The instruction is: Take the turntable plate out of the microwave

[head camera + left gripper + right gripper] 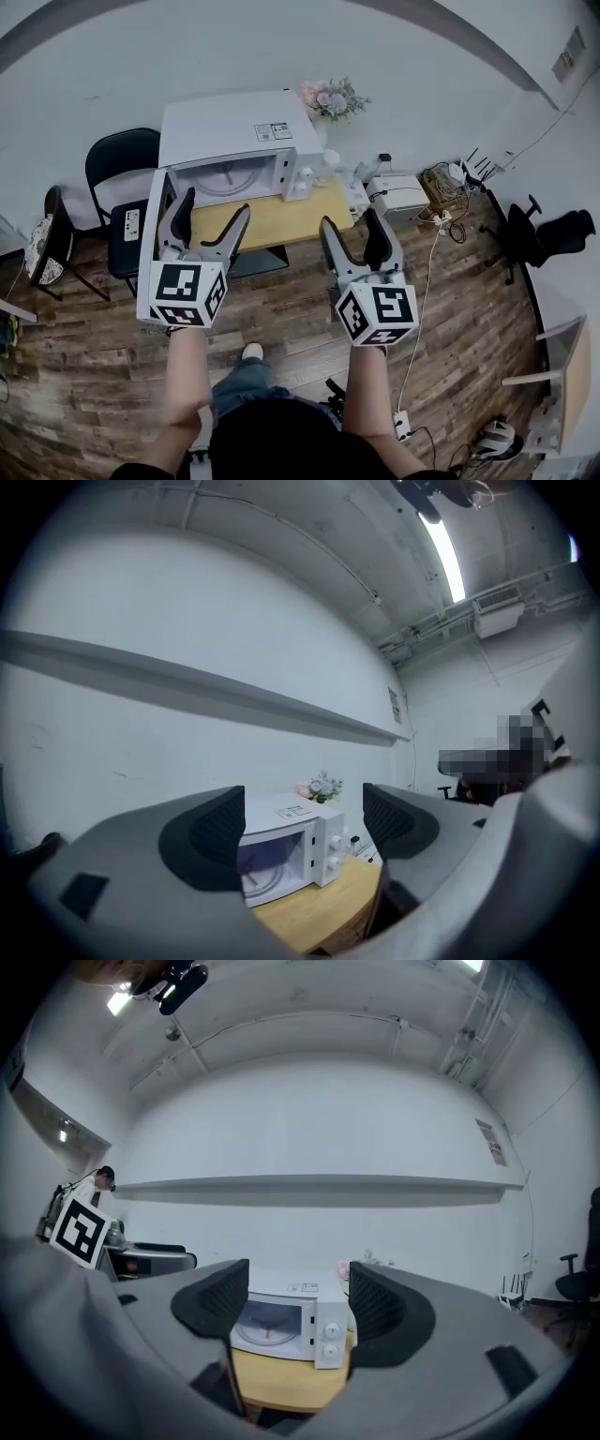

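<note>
**While Both Tools Hang Wide Open, Turntable Plate Sits Inside Microwave**

As the person stands back on the wood floor (281,309), the left tool (214,204) and the right tool (352,220) are held side by side short of the desk (281,223). Each has its jaws spread wide with nothing between them. The white microwave (239,131) stands at the back left of the desk against the wall. Its door (150,253) is swung out to the left past the desk's edge, close beside the left tool. The turntable plate (223,178) lies flat in the open cavity, and through the right gripper view it shows framed between the jaws. A bare strip of desk runs in front of the microwave and out to the right of its two knobs (330,1330). A bunch of flowers (333,97) stands at the microwave's back right corner. A black chair (122,159) stands to the left of the door, and cables and small devices (441,187) crowd the floor to the right. A label (273,131) on the microwave's top carries print too small to read.
</note>
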`<state>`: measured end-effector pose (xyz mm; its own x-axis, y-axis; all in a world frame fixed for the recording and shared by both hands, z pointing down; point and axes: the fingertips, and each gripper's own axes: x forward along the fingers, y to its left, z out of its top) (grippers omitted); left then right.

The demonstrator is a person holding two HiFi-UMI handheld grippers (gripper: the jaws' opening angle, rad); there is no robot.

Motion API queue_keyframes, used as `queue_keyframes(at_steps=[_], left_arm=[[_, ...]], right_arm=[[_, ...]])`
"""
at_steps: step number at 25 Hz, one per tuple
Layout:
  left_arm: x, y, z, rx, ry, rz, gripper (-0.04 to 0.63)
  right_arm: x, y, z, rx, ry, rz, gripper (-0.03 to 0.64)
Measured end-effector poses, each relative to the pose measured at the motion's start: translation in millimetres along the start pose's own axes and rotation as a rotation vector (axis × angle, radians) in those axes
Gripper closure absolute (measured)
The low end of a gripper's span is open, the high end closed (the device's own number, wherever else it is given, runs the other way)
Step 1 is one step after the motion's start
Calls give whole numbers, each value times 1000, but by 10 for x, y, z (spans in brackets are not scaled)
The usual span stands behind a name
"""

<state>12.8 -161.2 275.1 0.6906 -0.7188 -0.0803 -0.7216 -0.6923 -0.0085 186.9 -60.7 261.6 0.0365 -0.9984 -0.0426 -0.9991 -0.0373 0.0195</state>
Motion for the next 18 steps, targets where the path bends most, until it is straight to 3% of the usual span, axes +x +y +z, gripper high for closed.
queue_keyframes(at_steps=[8,18], left_arm=[[427,549,-240,-28,32,30,198],[553,679,-733,-62,135,36,198]], right_arm=[[845,192,-199,31,28,63,273],[1249,402,-806,92,159,138,307]])
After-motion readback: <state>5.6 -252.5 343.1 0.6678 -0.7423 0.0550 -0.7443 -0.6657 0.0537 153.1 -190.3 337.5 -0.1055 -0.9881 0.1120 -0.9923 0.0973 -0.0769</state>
